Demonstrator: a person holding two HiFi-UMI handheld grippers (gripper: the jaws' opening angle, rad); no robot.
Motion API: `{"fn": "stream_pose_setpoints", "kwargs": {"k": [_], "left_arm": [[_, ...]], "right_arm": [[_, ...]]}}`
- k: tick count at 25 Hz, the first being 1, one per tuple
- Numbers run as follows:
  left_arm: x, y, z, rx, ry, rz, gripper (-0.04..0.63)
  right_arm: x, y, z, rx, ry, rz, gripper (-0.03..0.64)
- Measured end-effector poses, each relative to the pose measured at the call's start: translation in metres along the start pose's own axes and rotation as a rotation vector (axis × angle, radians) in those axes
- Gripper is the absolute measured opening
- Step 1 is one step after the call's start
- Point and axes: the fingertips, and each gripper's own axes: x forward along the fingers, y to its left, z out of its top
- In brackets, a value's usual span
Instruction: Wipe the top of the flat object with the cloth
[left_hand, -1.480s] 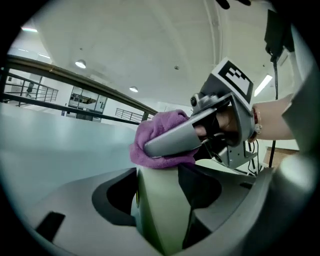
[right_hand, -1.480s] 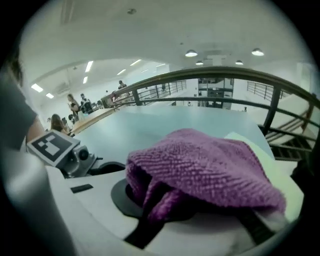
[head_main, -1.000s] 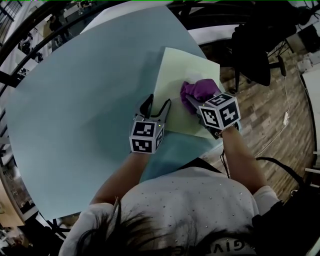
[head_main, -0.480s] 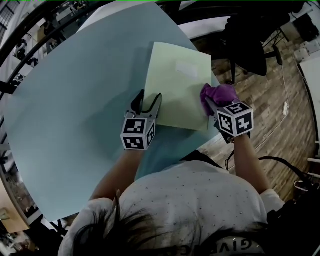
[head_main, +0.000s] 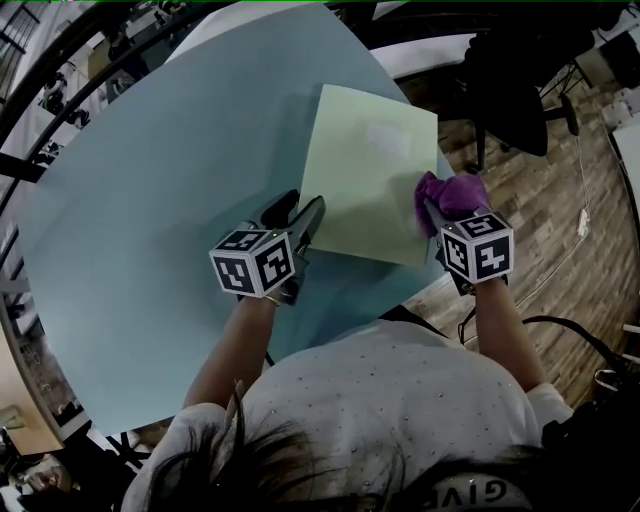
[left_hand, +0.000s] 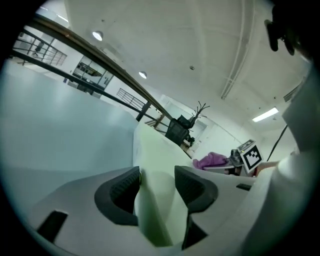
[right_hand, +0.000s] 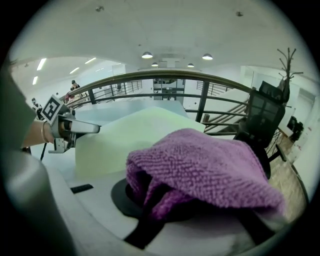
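A pale green flat sheet (head_main: 365, 165) lies on the light blue table (head_main: 150, 200). My left gripper (head_main: 300, 212) sits at the sheet's near left corner, rolled onto its side. In the left gripper view that corner (left_hand: 159, 170) stands between the jaws, which have just been closing. One pad touches it, but the jaws remain wide apart. My right gripper (head_main: 432, 218) is shut on a purple cloth (head_main: 450, 193), which rests at the sheet's right edge. In the right gripper view the cloth (right_hand: 210, 170) drapes over the jaws and hides them, with the sheet (right_hand: 130, 135) behind it.
The table's right edge runs just beside the sheet and the cloth, with wooden floor (head_main: 545, 225) below it. A black office chair (head_main: 510, 90) stands past the far right corner. A railing (right_hand: 165, 82) runs behind the table.
The right gripper carried the cloth from the sheet's middle to its right edge. The left gripper rolled over, its jaws narrowing around the sheet's corner.
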Motion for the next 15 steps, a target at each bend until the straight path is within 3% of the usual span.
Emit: {"fn": "stream_pose_setpoints", "kwargs": {"k": [4,7,11,15], "left_arm": [[0.001,0.002,-0.010,-0.015,0.040,-0.031,0.218],[0.002,0.001,-0.011,0.012,0.040,-0.014,0.213],[0.003,-0.001,-0.012,0.053,0.028,0.003,0.210],[0.003,-0.002,-0.014,0.068,0.027,0.005,0.210]], "right_arm": [[0.002,0.004,0.012,-0.025,0.031,-0.015,0.032],[0.005,0.034,0.061,-0.114,-0.062,0.053,0.032],[0.017,0.123,0.119,-0.201,-0.189,0.290,0.032],[0.018,0.195,0.146,-0.157,-0.323,0.532,0.032]]}}
